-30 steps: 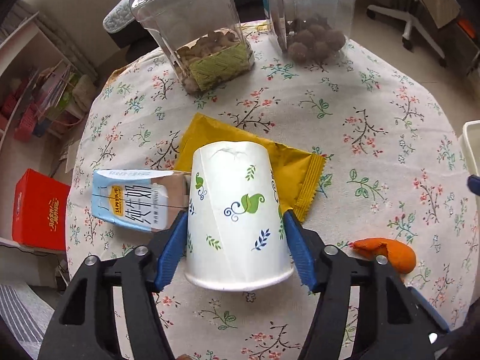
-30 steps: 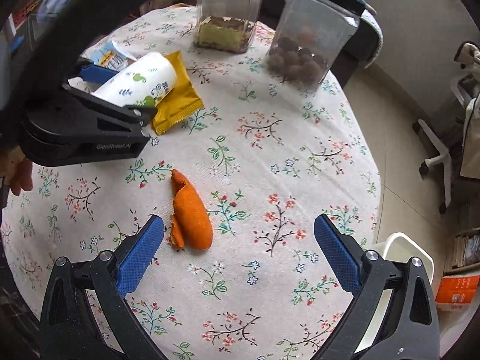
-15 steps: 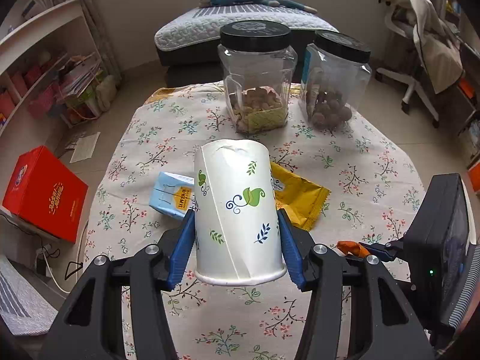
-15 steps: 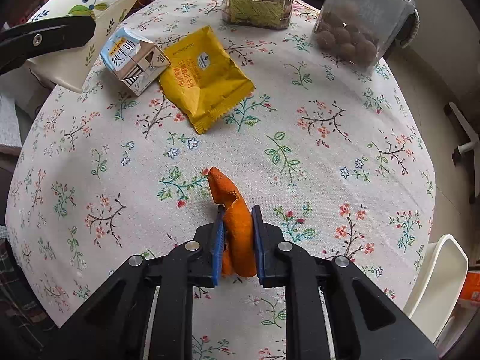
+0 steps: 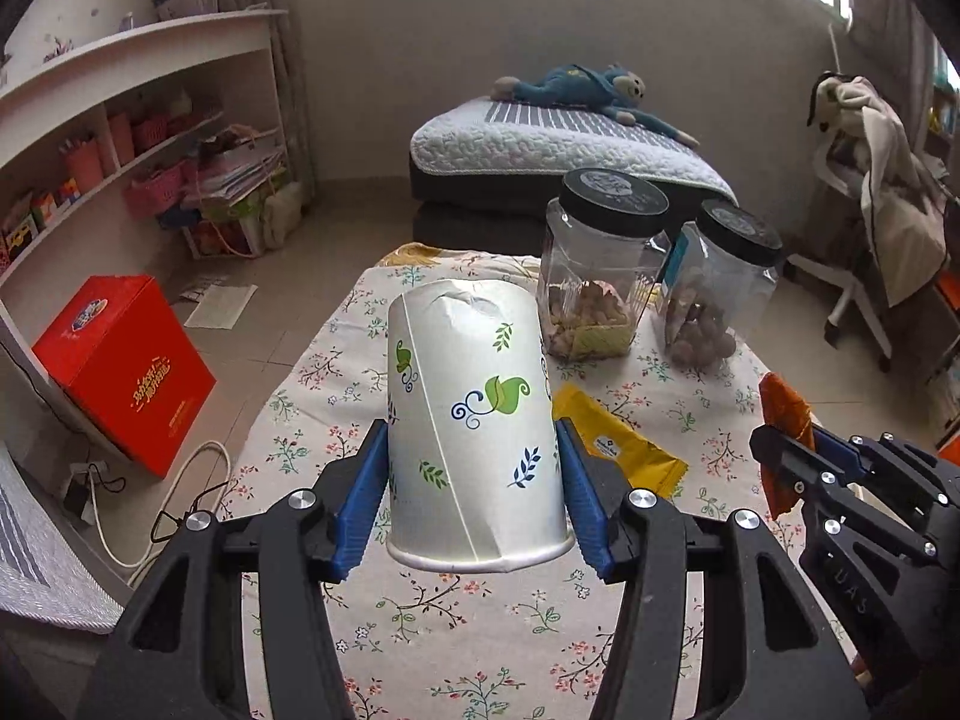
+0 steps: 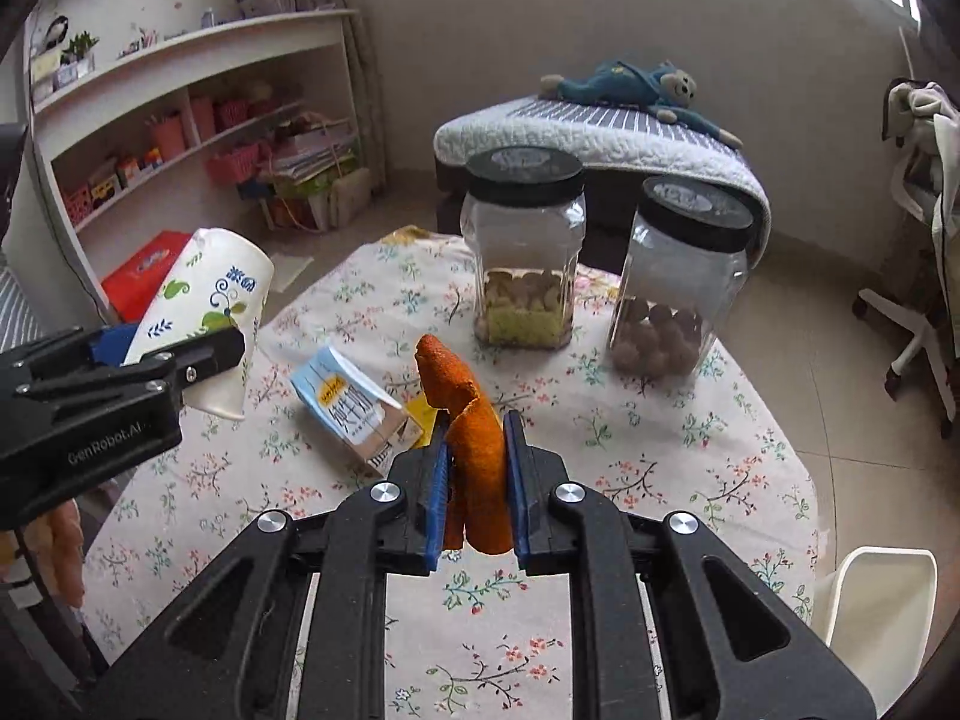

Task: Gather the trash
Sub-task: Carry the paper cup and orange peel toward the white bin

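Note:
My left gripper (image 5: 471, 504) is shut on a white paper cup (image 5: 474, 420) with leaf prints, held upside down above the floral table; the cup also shows in the right wrist view (image 6: 204, 324). My right gripper (image 6: 477, 480) is shut on an orange peel (image 6: 474, 438), lifted off the table; the peel also shows in the left wrist view (image 5: 783, 420). A blue-and-white milk carton (image 6: 354, 408) lies on its side on the table. A yellow snack wrapper (image 5: 618, 444) lies flat behind the cup.
Two clear jars with black lids (image 6: 528, 252) (image 6: 678, 276) stand at the table's far side. A white bin (image 6: 876, 606) stands on the floor at the right. A red box (image 5: 120, 366) and shelves are at the left, a bed behind.
Both grippers have risen and tilted up from the table. The right gripper closed on the orange peel and lifted it. The left still holds the cup.

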### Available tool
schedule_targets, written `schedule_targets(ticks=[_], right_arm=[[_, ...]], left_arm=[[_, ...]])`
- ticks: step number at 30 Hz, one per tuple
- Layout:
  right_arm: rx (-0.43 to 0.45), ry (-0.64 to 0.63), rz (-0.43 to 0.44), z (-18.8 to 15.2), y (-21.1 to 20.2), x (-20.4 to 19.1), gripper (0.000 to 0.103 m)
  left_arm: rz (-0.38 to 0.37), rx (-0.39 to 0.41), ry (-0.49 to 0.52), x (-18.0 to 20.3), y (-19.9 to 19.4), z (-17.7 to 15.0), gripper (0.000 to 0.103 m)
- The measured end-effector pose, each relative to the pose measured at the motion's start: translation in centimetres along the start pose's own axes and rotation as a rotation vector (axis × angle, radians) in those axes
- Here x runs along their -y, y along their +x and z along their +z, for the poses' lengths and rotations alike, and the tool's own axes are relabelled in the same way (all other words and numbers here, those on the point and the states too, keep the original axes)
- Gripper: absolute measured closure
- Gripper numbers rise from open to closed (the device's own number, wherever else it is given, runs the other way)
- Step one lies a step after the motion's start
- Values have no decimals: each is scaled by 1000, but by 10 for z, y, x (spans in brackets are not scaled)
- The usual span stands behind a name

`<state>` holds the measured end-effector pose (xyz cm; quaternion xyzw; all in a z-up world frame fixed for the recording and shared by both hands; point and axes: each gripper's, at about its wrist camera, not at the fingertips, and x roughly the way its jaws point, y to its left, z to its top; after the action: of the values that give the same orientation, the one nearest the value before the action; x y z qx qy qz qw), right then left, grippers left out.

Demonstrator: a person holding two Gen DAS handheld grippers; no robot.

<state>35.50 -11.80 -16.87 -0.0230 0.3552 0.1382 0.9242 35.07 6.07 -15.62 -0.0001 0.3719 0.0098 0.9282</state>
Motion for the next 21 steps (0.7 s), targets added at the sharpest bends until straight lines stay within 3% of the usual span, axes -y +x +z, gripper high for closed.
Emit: schedule_targets(ticks=[6,12,21], right_arm=[[146,54,-79,5,-25,15,87],[218,75,-143,5,-45,26,86],[263,75,-199,3,-62,39,85]], left_arm=[[44,128,-1,20,-24,-1,46],[66,223,10,46,-43,-3,46],[36,251,-24,64,-52,1,46]])
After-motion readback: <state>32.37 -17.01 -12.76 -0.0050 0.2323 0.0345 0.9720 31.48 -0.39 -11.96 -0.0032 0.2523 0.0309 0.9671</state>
